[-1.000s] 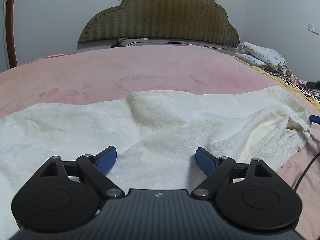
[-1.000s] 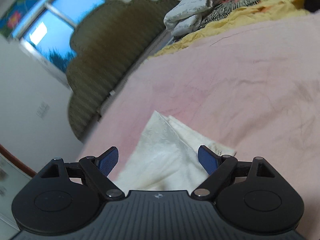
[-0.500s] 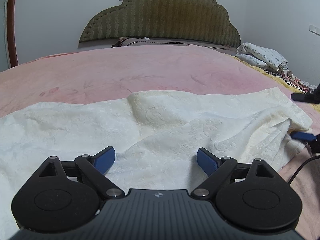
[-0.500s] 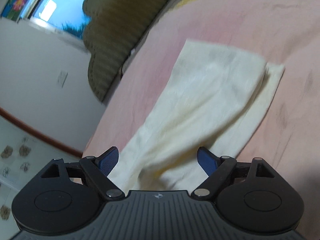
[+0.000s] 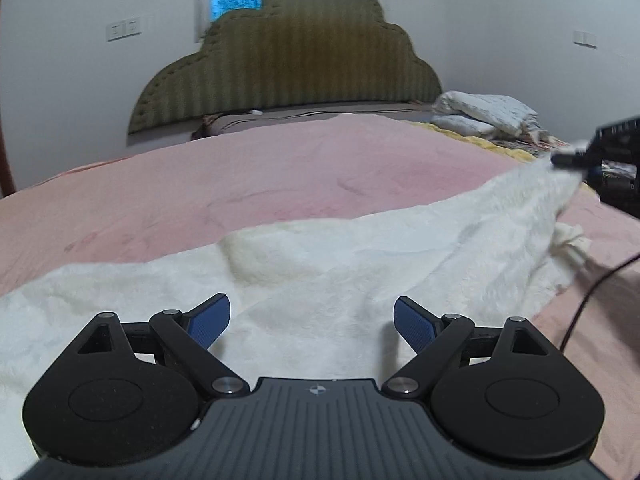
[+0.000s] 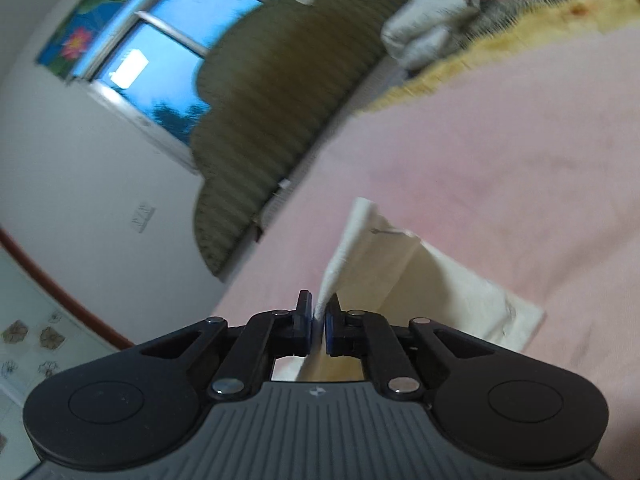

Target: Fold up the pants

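Cream textured pants (image 5: 320, 276) lie spread across the pink bedspread (image 5: 248, 184), running from the left edge to the far right. My left gripper (image 5: 312, 324) hovers low over their middle, open, with nothing between its blue pads. At the right edge my right gripper (image 5: 576, 160) has an end of the pants pinched and raised off the bed. In the right wrist view that gripper (image 6: 318, 326) is shut on the cream pants (image 6: 380, 264), whose lifted edge runs up between the blue pads.
A green scalloped headboard (image 5: 288, 68) stands at the far end under a window. Folded white bedding (image 5: 488, 114) and a yellow blanket (image 6: 500, 36) sit at the back right. A black cable (image 5: 592, 292) trails over the bedspread at the right.
My right gripper has shut on the end of the pants and lifted it off the bed. My left gripper has risen slightly and stays open.
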Available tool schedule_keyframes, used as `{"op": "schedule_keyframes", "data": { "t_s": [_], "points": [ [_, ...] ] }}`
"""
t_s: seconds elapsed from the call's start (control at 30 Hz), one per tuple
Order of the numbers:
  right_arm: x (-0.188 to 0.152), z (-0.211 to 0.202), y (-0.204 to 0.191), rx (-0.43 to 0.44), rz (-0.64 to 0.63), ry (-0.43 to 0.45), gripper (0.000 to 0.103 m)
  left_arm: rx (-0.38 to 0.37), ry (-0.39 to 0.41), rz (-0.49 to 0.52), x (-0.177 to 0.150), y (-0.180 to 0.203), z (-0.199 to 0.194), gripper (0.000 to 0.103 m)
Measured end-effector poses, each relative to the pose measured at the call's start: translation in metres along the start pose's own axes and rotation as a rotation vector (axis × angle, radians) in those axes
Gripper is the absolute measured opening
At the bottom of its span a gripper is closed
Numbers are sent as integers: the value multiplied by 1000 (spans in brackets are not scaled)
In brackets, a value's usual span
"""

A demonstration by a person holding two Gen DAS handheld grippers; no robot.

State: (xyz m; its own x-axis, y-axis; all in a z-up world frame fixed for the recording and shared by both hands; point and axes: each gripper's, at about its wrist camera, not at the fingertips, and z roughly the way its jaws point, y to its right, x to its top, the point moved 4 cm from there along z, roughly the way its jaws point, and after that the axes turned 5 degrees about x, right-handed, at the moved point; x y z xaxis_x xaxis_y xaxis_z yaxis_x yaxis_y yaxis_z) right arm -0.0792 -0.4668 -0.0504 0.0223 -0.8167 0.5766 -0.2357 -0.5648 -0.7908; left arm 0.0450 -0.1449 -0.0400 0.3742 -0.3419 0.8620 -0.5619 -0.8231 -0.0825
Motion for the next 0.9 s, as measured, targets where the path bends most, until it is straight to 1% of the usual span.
{"op": "schedule_keyframes", "data": {
  "t_s": [0.03, 0.1, 0.13, 0.2, 0.23, 0.27, 0.33, 0.37, 0.4, 0.43, 0.5, 0.53, 0.57, 0.6, 0.63, 0.67, 0.7, 0.73, 0.77, 0.8, 0.83, 0.87, 0.9],
  "points": [
    [2, -6, -5, -8, -35, 3, 7, -16, 3, 5, 2, 3, -2, 90],
    [2, -13, 3, -71, -65, -28, 7, -46, 7, 16, 5, 7, -4, 90],
    [-1, -13, 12, -108, -66, -59, 7, -56, 7, 24, 6, 10, -4, 91],
    [-12, -3, 36, -203, -52, -163, 8, -62, -7, 52, 4, 15, 1, 91],
    [-17, 1, 47, -241, -32, -192, 10, -58, -23, 70, 2, 17, 4, 91],
    [-21, 1, 54, -229, -4, -196, 10, -49, -43, 89, 0, 19, 8, 91],
    [-18, -6, 56, -207, 31, -173, 11, -29, -70, 115, -2, 19, 12, 91],
    [-14, -10, 53, -214, 12, -155, 12, -19, -67, 118, -2, 16, 12, 91],
    [-10, -15, 49, -251, -30, -118, 14, -9, -58, 115, 0, 13, 11, 91],
    [-3, -22, 45, -319, -90, -57, 17, -1, -46, 109, 2, 11, 10, 91],
    [6, -37, 28, -446, -233, 92, 18, 7, -35, 100, 7, 10, 12, 91],
    [7, -39, 15, -463, -306, 136, 21, 10, -33, 98, 9, 10, 14, 91],
    [5, -34, 4, -430, -361, 120, 21, 14, -35, 101, 12, 12, 16, 91],
    [-2, -21, -7, -374, -404, 48, 22, 17, -37, 106, 13, 15, 18, 91],
    [-12, -1, -16, -298, -427, -67, 32, 20, -36, 112, 15, 17, 20, 91],
    [-24, 18, -21, -223, -415, -179, 44, 23, -32, 118, 16, 19, 21, 91],
    [-36, 36, -22, -164, -386, -263, 47, 26, -28, 127, 16, 22, 23, 91],
    [-46, 52, -22, -136, -366, -319, 48, 30, -27, 138, 16, 25, 25, 91],
    [-52, 65, -21, -142, -373, -344, 48, 37, -32, 149, 14, 27, 29, 92],
    [-54, 77, -18, -170, -398, -348, 48, 44, -46, 161, 12, 29, 33, 92],
    [-53, 86, -13, -212, -420, -335, 48, 55, -70, 171, 9, 30, 39, 93],
    [-47, 90, -7, -255, -418, -298, 48, 63, -99, 177, 6, 30, 44, 93],
    [-39, 89, -4, -287, -389, -260, 48, 61, -117, 169, 5, 28, 46, 93]
  ]
}}
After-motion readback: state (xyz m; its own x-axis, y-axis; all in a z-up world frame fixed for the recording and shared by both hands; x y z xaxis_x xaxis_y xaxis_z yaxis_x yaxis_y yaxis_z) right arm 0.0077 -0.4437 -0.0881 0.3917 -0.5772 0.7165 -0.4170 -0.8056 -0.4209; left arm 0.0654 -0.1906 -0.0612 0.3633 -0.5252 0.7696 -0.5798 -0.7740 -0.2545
